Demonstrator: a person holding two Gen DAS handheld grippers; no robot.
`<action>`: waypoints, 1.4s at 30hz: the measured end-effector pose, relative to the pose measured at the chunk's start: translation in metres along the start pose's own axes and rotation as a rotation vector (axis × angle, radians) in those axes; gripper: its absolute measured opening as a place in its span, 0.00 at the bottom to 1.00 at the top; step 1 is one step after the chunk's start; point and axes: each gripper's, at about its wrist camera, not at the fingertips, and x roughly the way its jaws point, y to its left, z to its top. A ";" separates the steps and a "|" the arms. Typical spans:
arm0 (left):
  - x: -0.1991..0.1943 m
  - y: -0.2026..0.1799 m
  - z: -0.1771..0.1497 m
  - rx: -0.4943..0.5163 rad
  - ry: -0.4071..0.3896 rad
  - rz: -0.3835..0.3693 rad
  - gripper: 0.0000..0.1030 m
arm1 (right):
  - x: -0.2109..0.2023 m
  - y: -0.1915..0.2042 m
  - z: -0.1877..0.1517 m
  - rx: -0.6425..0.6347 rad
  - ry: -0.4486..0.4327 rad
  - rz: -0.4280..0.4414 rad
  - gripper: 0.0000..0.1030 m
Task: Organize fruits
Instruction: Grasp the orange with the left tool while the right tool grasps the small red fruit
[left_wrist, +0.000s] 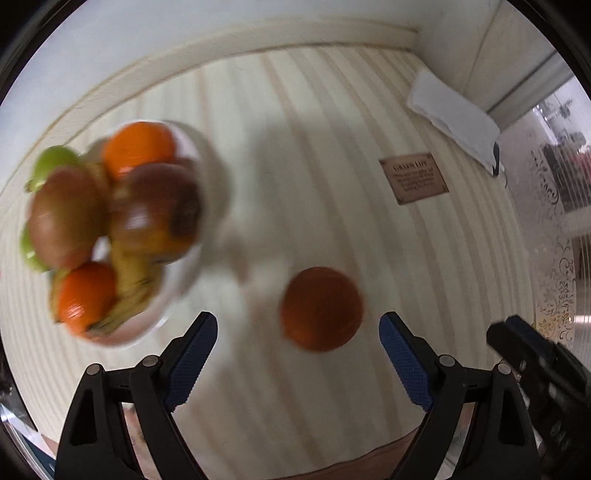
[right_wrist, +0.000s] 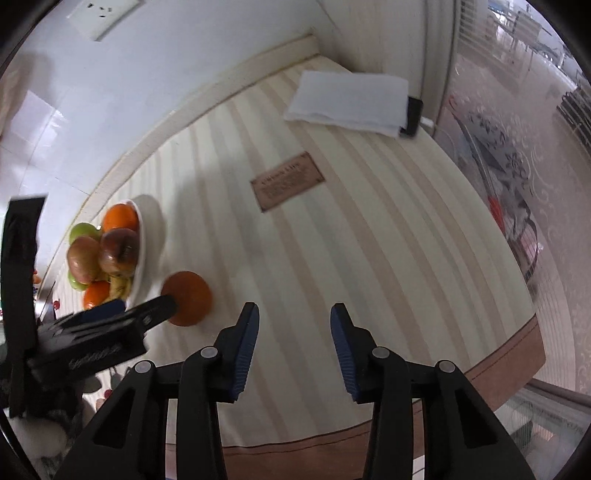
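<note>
A loose orange (left_wrist: 321, 308) lies on the striped tablecloth, just ahead of my left gripper (left_wrist: 297, 325). That gripper points down and is open; the orange sits nearer its right finger and the pads do not touch it. In the right wrist view the left gripper (right_wrist: 146, 304) partly covers the same orange (right_wrist: 188, 297). A white bowl (left_wrist: 177, 280) to the left holds oranges, red and green apples and bananas, all blurred. My right gripper (right_wrist: 294, 314) hangs over bare cloth with its jaws apart and nothing between them; it also shows as the right gripper (left_wrist: 508, 326) at the left wrist view's right edge.
A folded white cloth (right_wrist: 351, 99) lies at the far corner over a black device (right_wrist: 413, 116). A brown label (right_wrist: 288, 181) is sewn on the tablecloth. The cloth's brown border (right_wrist: 369, 435) marks the near table edge. A wall runs behind the bowl (right_wrist: 142, 251).
</note>
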 end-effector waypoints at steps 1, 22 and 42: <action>0.007 -0.005 0.003 0.010 0.013 -0.003 0.87 | 0.002 -0.002 -0.001 0.000 0.005 -0.003 0.42; -0.052 0.042 -0.065 -0.094 -0.136 -0.038 0.50 | 0.010 0.046 -0.020 -0.162 0.066 0.058 0.42; -0.051 0.292 -0.223 -0.543 -0.036 0.079 0.50 | 0.075 0.302 -0.133 -0.642 0.237 0.216 0.42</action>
